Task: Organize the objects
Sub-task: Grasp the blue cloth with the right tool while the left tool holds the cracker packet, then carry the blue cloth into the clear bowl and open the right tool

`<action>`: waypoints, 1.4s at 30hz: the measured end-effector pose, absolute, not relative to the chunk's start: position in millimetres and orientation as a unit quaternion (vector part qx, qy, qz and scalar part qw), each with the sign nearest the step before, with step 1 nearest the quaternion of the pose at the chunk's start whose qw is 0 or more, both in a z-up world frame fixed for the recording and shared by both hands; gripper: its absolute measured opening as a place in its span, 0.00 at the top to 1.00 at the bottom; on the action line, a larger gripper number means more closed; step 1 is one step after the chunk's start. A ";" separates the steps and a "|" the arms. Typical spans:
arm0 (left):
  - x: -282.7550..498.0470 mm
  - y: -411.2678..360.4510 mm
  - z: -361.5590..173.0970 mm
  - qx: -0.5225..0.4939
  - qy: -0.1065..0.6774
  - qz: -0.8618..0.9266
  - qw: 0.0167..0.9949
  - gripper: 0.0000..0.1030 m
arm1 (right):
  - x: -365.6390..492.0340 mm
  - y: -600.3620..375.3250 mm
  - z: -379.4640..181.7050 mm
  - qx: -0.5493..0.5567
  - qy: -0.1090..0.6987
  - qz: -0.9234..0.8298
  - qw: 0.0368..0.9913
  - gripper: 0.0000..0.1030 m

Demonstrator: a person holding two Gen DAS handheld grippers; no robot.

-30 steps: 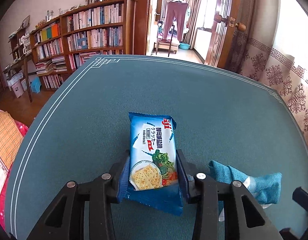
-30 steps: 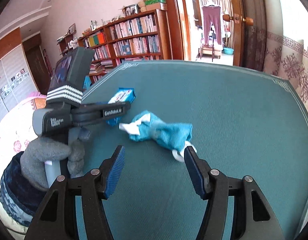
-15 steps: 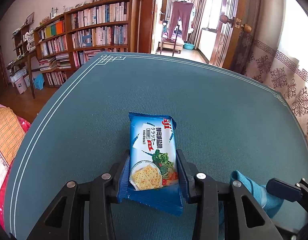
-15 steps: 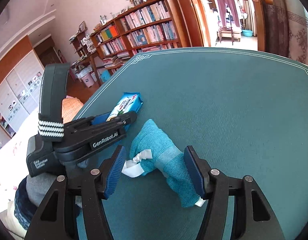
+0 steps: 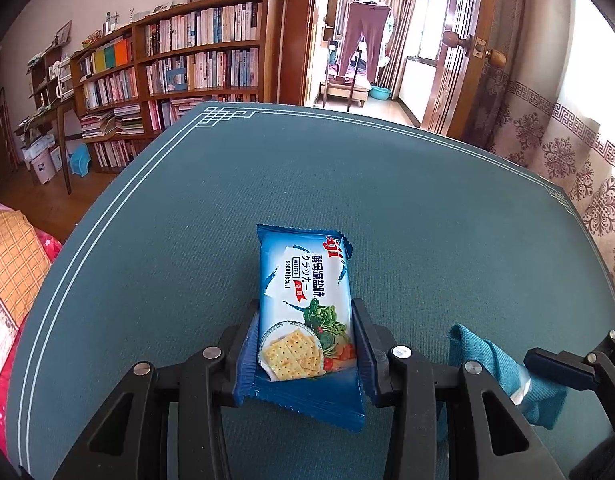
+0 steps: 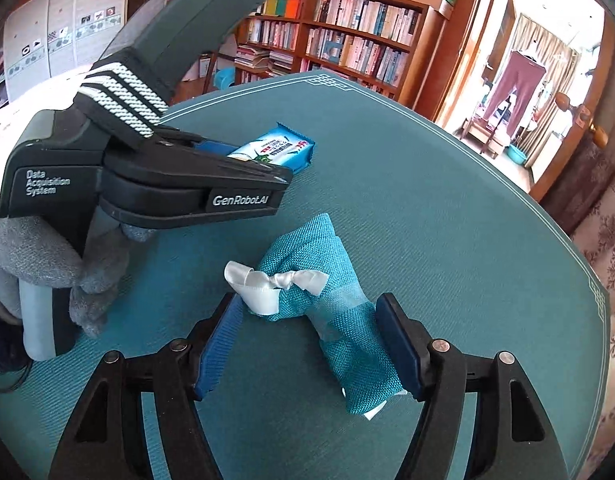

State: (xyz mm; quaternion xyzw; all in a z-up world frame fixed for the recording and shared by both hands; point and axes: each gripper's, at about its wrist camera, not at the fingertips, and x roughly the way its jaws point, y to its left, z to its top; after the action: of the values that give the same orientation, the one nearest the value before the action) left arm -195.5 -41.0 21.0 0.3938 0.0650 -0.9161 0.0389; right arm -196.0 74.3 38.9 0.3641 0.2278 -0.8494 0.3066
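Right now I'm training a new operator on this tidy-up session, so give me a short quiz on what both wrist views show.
1. True or false: the left claw is shut on the blue soda-cracker packet.
2. What lies between the right claw pads?
A. teal woven fabric pouch tied with white ribbon
B. a book
C. a cup
3. Fill in: everything rests on a ____ felt tablecloth.

Key: 1 true; 2 A, with the jaws opening around it; 3 teal.

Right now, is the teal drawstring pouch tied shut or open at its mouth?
Tied shut: a knotted white ribbon cinches the teal pouch, which lies on its side on the table between the right gripper's opening jaws.
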 end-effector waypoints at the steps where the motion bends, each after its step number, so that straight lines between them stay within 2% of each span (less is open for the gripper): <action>1: -195.7 -41.4 20.8 0.394 0.065 -0.916 0.039 0.57 | -200.6 75.5 37.5 0.370 0.220 -0.849 0.304 0.32; 6: -196.3 -39.8 20.2 0.395 0.063 -0.916 0.038 0.57 | -217.3 82.1 32.5 0.390 0.177 -0.856 0.291 0.35; 9: -196.3 -39.2 20.1 0.395 0.063 -0.916 0.038 0.57 | -221.5 92.1 34.7 0.398 0.139 -0.862 0.282 0.44; 10: -196.4 -39.2 20.3 0.395 0.063 -0.916 0.038 0.57 | -222.9 96.1 35.5 0.401 0.129 -0.864 0.276 0.50; 11: -196.1 -39.2 20.2 0.394 0.062 -0.916 0.037 0.57 | -224.7 100.6 35.6 0.406 0.117 -0.865 0.271 0.62; 13: -195.8 -37.5 20.4 0.393 0.061 -0.917 0.035 0.57 | -227.9 110.8 36.5 0.418 0.085 -0.865 0.265 0.67; 19: -193.2 -30.9 23.0 0.388 0.055 -0.920 0.023 0.57 | -222.2 140.8 46.2 0.421 0.003 -0.871 0.253 0.67; 42: -163.4 36.9 37.5 0.364 -0.009 -0.928 -0.084 0.57 | -122.8 219.0 66.7 0.404 -0.082 -0.893 0.182 0.67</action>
State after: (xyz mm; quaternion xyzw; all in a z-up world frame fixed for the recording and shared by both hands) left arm -163.4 36.9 37.5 0.3642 -0.0085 -0.9275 -0.0835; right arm -122.8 219.0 66.7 0.4040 -0.0823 -0.8927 0.1817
